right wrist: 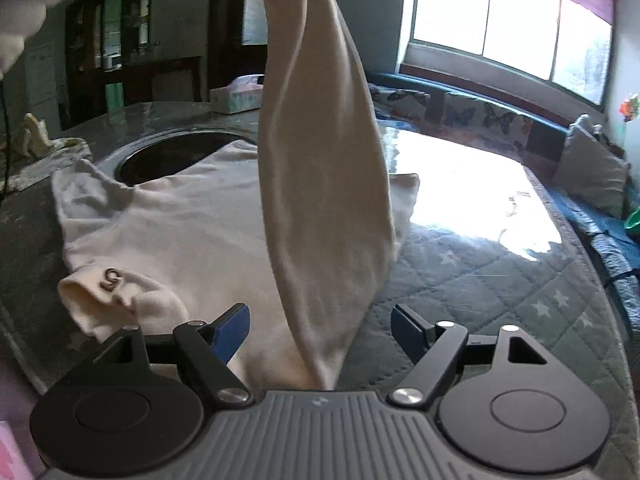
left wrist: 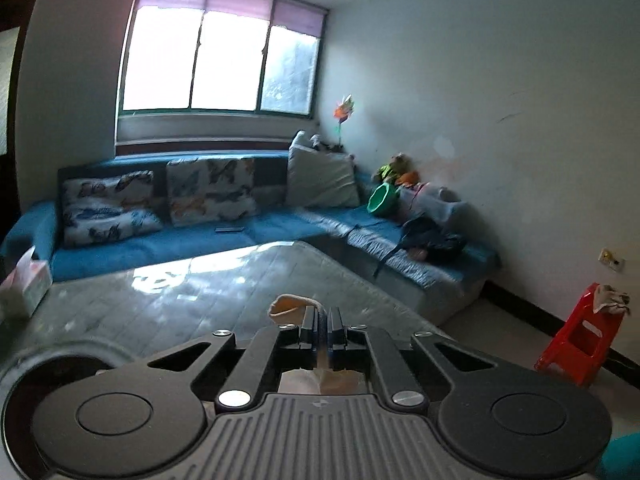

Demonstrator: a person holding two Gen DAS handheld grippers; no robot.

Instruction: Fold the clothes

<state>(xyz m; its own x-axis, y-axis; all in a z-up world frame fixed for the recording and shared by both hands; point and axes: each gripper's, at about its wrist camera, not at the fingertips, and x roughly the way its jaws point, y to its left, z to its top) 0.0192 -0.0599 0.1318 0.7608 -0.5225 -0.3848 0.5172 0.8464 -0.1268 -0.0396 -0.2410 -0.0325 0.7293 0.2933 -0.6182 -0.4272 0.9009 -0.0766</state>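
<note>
- Seemingly, in the left wrist view, the left gripper [left wrist: 322,322] is clamping a bunch of cream fabric [left wrist: 289,305] between closed fingers and holding it above the quilted table cover [left wrist: 208,288], with the blue sofa [left wrist: 168,240] beyond.
- Over by the table's left edge, a tissue box [left wrist: 34,280] is sitting with a tissue poking out; a green bowl [left wrist: 382,199] on the sofa is tipped, its contents hidden.
- In the right wrist view, the right gripper [right wrist: 320,330] is hanging wide open and gripping nothing, while a lifted sleeve [right wrist: 324,168] is dangling between its fingers.
- Behind it the cream sweater [right wrist: 192,220] is lying flat, partly covering a round recess [right wrist: 160,156] in the table.
- Judging by this, the sleeve-folding step is under way; next the sleeve wants laying across the body.
</note>
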